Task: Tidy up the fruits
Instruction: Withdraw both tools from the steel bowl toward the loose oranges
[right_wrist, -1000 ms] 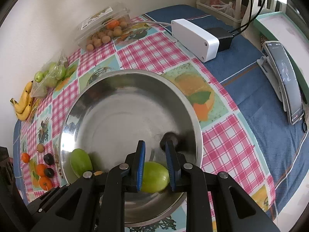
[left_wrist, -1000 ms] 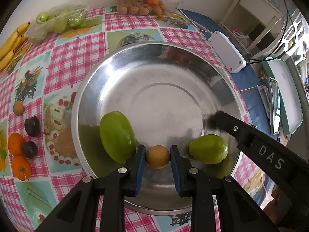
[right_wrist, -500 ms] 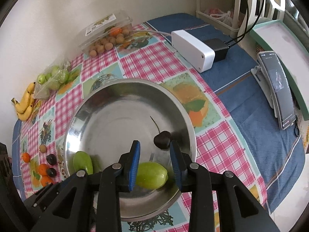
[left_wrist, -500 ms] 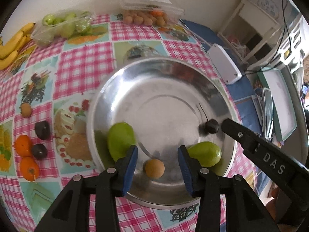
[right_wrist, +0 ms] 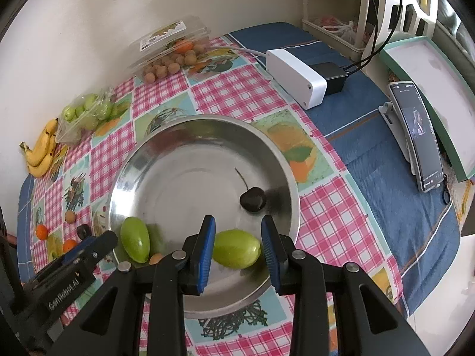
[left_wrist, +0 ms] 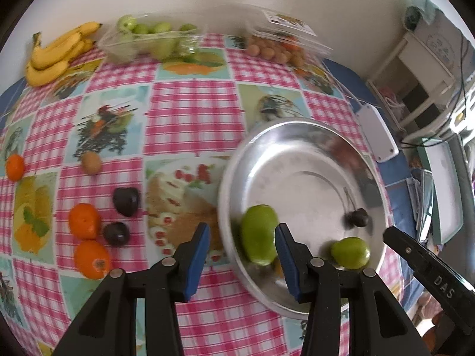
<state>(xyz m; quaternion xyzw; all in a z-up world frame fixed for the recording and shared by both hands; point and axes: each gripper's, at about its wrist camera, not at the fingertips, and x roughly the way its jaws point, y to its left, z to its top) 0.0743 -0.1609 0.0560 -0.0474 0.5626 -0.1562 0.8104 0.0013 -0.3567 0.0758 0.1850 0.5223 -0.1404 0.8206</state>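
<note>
**Two open grippers above a steel bowl of fruit**

A round steel bowl [right_wrist: 166,154] sits on a checked fruit-print tablecloth [left_wrist: 193,112]. Inside lie two green fruits, an elongated one [right_wrist: 135,238] at the left rim and a rounder one [right_wrist: 236,248] near the front, plus a dark cherry [right_wrist: 253,198] with its stem and a small brown fruit [right_wrist: 156,258].

The left gripper [left_wrist: 242,262] is spread wide and holds nothing. The right gripper [right_wrist: 237,250] is also open and empty, its jaws framing the rounder green fruit without touching it.

Oranges [left_wrist: 84,221], dark plums [left_wrist: 126,201] and bananas [left_wrist: 56,55] remain on the cloth.
</note>
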